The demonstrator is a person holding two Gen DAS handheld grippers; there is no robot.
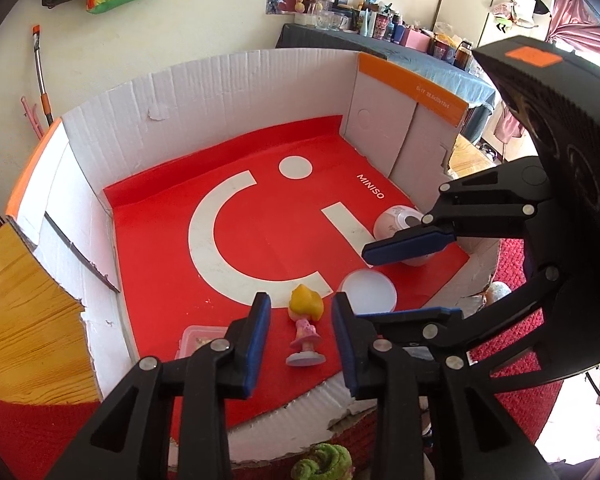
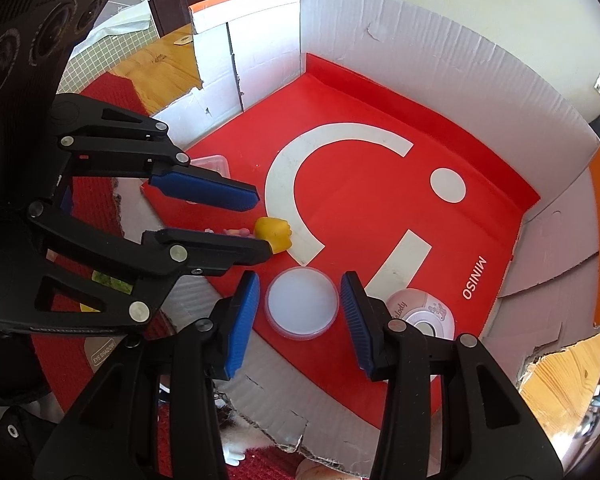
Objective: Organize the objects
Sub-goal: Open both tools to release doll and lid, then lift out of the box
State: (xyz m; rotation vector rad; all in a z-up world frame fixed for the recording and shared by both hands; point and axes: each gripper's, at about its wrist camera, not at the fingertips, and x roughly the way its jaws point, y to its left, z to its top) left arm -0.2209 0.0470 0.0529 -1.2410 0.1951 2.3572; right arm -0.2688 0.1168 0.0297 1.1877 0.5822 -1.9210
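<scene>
A small doll (image 1: 306, 326) with yellow hair and a pink dress lies on the red floor of a cardboard box (image 1: 220, 92). My left gripper (image 1: 301, 300) stands open around the doll, and neither blue pad touches it. The right wrist view shows its yellow head (image 2: 276, 234) at the left gripper's tips (image 2: 262, 224). A white round lidded dish (image 2: 302, 306) lies flat on the red floor between the pads of my right gripper (image 2: 301, 280). Slivers of red show on both sides, so that gripper is open. In the left wrist view the dish (image 1: 374, 286) sits by the right gripper (image 1: 362, 284).
A pink round case (image 2: 420, 312) lies just right of the right gripper. A clear plastic box (image 1: 200, 338) sits left of the left gripper. White box walls (image 2: 420, 40) surround the red floor. Outside the torn front edge are a green fuzzy thing (image 1: 324, 460) and a wooden tabletop (image 1: 24, 320).
</scene>
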